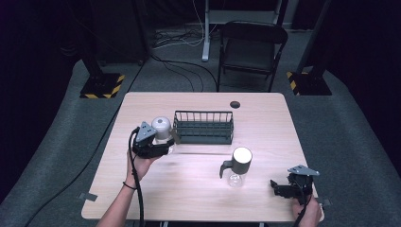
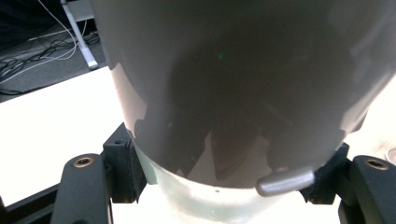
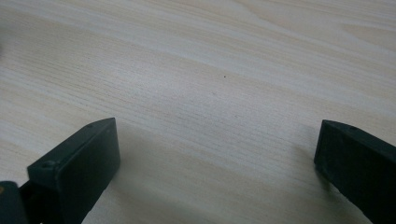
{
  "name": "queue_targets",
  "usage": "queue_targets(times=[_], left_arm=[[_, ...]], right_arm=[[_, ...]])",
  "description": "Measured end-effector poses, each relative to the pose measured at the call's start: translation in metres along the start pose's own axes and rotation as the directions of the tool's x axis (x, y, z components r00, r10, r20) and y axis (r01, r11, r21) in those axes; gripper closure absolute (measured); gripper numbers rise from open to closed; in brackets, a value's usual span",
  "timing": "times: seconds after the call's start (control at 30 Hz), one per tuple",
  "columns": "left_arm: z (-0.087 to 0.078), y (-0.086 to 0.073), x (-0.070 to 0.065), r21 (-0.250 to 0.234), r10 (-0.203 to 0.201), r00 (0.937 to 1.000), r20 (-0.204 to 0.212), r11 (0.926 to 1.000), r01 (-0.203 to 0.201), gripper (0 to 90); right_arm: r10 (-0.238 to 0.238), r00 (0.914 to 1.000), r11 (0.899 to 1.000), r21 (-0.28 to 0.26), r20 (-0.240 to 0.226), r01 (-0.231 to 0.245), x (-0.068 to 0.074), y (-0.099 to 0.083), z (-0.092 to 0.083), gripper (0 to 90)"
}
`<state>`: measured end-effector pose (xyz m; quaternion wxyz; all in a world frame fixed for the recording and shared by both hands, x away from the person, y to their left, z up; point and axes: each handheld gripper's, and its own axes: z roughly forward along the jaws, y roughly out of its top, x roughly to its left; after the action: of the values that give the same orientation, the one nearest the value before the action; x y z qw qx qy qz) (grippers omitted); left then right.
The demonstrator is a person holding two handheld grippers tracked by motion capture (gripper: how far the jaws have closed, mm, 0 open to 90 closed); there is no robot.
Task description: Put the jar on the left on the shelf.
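the two black jaws of the left gripper (image 1: pixel 163 144) are clamping the sides of a dispenser bottle with a clear glass base and a rounded grey metal top (image 2: pixel 233 93), the pads pressing where grey cap meets glass. in the high view this bottle (image 1: pixel 161 128) is sitting near the left edge of the pale wooden table (image 1: pixel 265 118), just beside the left end of a dark green wire rack (image 1: pixel 203 126) that is standing toward the far edge. it is likely fairly heavy for its size, rigid, smooth and slippery, and the glass is breakable, so a firm hold at the waist below the cap seems the safest place. the right gripper (image 1: pixel 283 188) is resting near the right front corner, its jaws standing wide apart over bare wood (image 3: pixel 210 93) with nothing between them. a second dispenser with a dark cap, a side handle and a clear base (image 1: pixel 238 166) is standing between the two grippers, toward the near edge.
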<state>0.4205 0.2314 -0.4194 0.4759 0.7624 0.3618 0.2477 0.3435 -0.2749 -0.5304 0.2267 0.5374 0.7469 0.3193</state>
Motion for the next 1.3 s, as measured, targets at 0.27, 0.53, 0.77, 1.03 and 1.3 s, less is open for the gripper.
queue_targets(times=[0.27, 0.53, 0.77, 1.03, 1.3], left_arm=[[0.004, 0.010, -0.002, -0.003, 0.005, 0.9998, 0.020, 1.0000, -0.005, 30.9], [0.006, 0.022, 0.000, -0.011, 0.016, 0.9997, 0.016, 0.9998, -0.016, 30.9], [0.007, 0.033, 0.000, -0.022, 0.027, 0.9993, 0.024, 0.9994, -0.027, 30.9], [0.014, 0.040, 0.003, -0.024, 0.023, 0.9991, 0.035, 0.9995, -0.022, 30.9], [0.019, 0.051, 0.002, -0.029, 0.035, 0.9983, 0.046, 0.9990, -0.033, 30.9]], right_arm=[[0.000, 1.0000, 1.000, 0.000, 0.000, 0.000, 0.000, 0.000, 0.000, 0.0], [0.000, 1.0000, 1.000, 0.000, 0.000, 0.000, 0.000, 0.000, 0.000, 0.0], [0.000, 1.0000, 1.000, 0.000, 0.000, 0.000, 0.000, 0.000, 0.000, 0.0], [0.000, 1.0000, 1.000, 0.000, 0.000, 0.000, 0.000, 0.000, 0.000, 0.0], [0.000, 1.0000, 1.000, 0.000, 0.000, 0.000, 0.000, 0.000, 0.000, 0.0]])
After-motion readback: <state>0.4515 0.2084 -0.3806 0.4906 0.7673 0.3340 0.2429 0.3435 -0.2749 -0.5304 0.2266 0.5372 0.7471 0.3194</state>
